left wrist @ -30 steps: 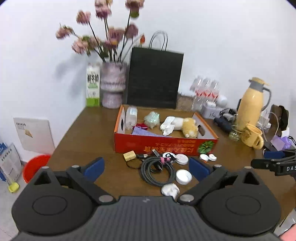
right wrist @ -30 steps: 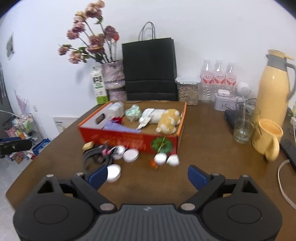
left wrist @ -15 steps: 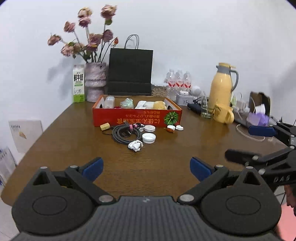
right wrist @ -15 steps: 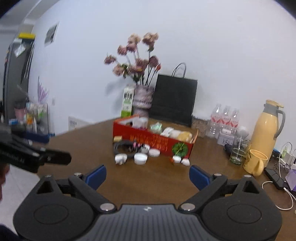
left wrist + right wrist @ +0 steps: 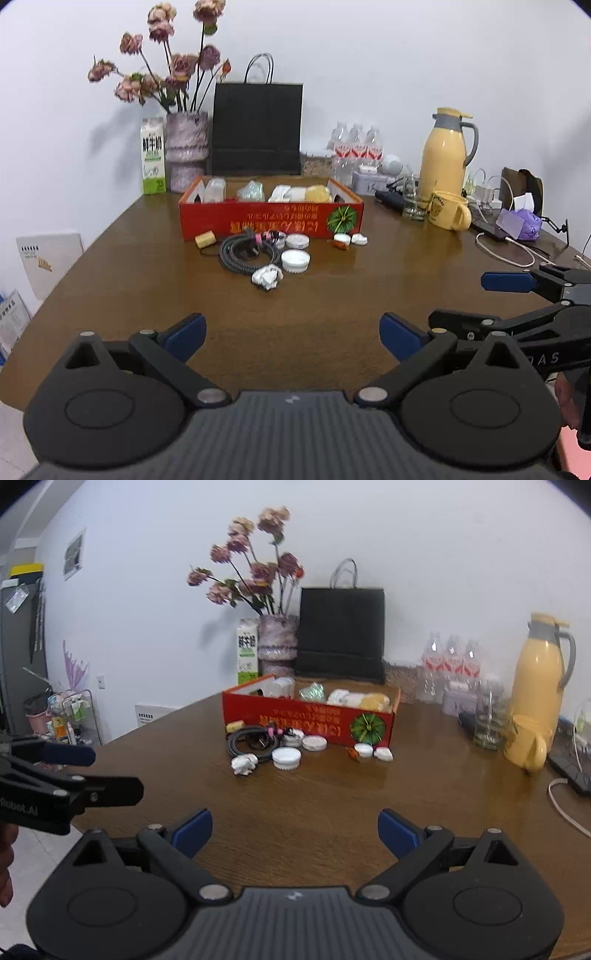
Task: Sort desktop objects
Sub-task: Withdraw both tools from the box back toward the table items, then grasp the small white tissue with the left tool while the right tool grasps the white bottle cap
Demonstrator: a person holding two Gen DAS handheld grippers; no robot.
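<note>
Brown wooden worktop. At the back by the white wall: black paper bag with handles, upright, just right of a mottled pink vase of dried pink flowers. Milk carton stands just left of the vase. Three water bottles right of the bag. Yellow thermos jug further right, yellow mug in front of it, clear glass beside the mug. Purple tissue pack and white cable at the right edge.

Both wrist views face the red box from afar.
</note>
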